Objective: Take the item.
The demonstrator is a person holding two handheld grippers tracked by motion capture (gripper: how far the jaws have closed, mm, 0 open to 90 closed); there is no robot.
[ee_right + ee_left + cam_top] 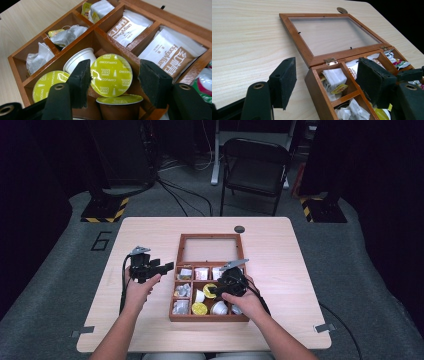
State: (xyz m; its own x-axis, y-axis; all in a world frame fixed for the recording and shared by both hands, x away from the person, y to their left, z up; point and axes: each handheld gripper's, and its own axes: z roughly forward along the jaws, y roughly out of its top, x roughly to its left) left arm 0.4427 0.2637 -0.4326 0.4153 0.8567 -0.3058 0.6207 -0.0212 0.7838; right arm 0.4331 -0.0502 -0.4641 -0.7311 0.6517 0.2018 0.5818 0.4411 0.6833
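Note:
A wooden compartment box (172, 316) lies on the table with its glass lid (209, 249) folded flat behind it. My right gripper (216, 290) hovers over the box's middle compartments. In the right gripper view its jaws (115, 72) stand open either side of a tilted yellow-lidded cappuccino capsule (111, 75); the left pad (80, 85) overlaps its edge and the right pad (153, 85) stands clear. My left gripper (167, 266) rests left of the box, pointing at its left wall. Seen from the left gripper view, it (328, 82) is open around the box's back left corner (312, 75) without pressing on it.
Tea bags (67, 35) fill the box's left column and HongMian sachets (125, 27) the back row. More yellow-lidded capsules (47, 82) and an upturned white cup (80, 60) share the middle compartments. A dark round disc (239, 229) sits behind the lid. A folding chair (255, 170) stands beyond the table.

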